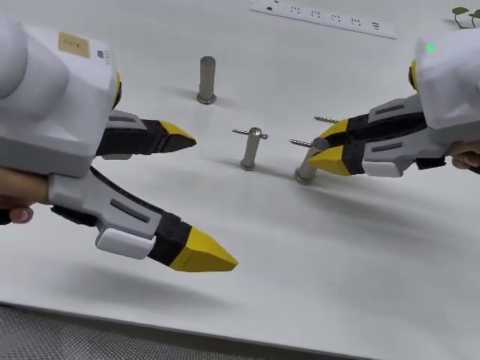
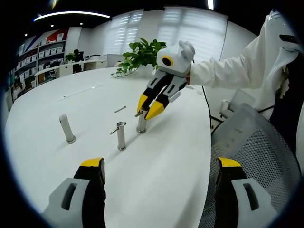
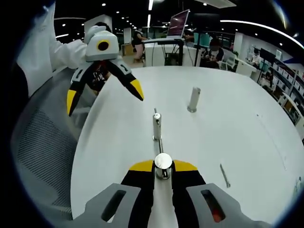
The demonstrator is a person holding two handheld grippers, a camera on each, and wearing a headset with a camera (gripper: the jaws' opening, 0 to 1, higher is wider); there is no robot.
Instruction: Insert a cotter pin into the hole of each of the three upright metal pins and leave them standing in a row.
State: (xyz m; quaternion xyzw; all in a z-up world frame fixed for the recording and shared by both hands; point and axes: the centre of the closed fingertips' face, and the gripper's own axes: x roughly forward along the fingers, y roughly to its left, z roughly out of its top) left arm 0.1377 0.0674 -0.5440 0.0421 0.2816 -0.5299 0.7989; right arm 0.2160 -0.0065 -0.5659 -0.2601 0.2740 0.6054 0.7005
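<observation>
The right gripper clamps a cylindrical metal pin (yellow wedge-shaped tips).

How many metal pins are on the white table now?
3. The bare metal pin stands farthest back, the middle metal pin carries a cotter pin, and the third metal pin is held in the right gripper. None seems hidden.

Bright even o/head light, soft faint shadows, gripper views fisheye-warped at edges
</observation>
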